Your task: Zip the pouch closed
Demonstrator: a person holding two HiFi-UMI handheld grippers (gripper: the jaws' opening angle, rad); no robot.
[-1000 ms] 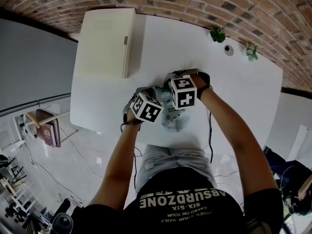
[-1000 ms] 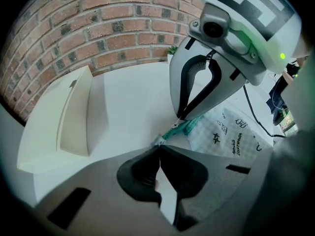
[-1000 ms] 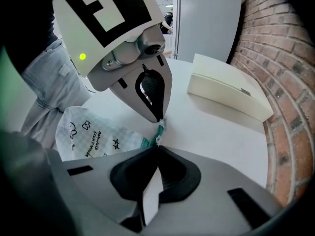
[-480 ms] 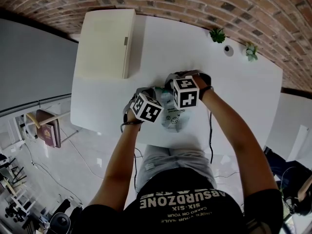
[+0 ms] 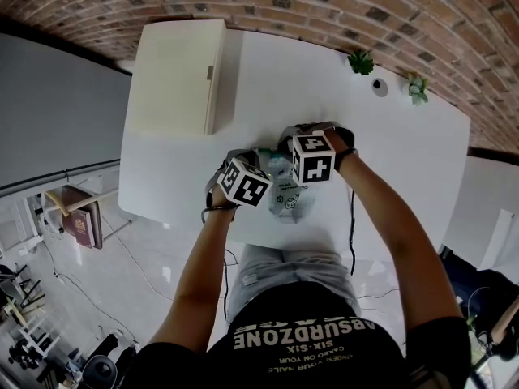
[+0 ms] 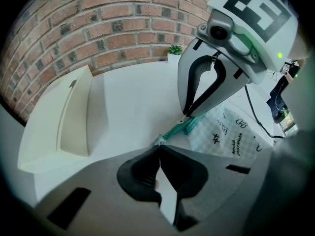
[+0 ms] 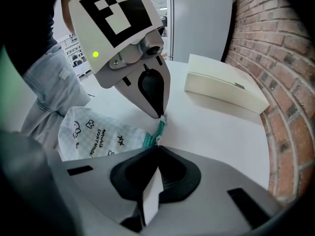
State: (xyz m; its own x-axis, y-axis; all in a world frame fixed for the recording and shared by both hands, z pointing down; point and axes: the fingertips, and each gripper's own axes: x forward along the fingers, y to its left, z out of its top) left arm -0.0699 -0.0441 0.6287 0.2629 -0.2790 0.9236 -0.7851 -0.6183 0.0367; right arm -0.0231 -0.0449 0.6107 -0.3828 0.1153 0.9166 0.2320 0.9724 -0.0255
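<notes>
I've got the left gripper (image 6: pixel 159 148) clamped on a corner of the pouch (image 6: pixel 226 134) at its tips, I reckon to anchor the teal zipper (image 6: pixel 178 129) taut; the right gripper (image 7: pixel 157 146) pinches what looks like the slider (image 7: pixel 158 140), presumably to drag it. The pouch body lies just beyond both tips.

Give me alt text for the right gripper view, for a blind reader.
The right gripper is shut on the teal zipper of a white printed pouch, while the left gripper, facing it, pinches the zipper's far end. A cream box sits beyond on the white table.
</notes>
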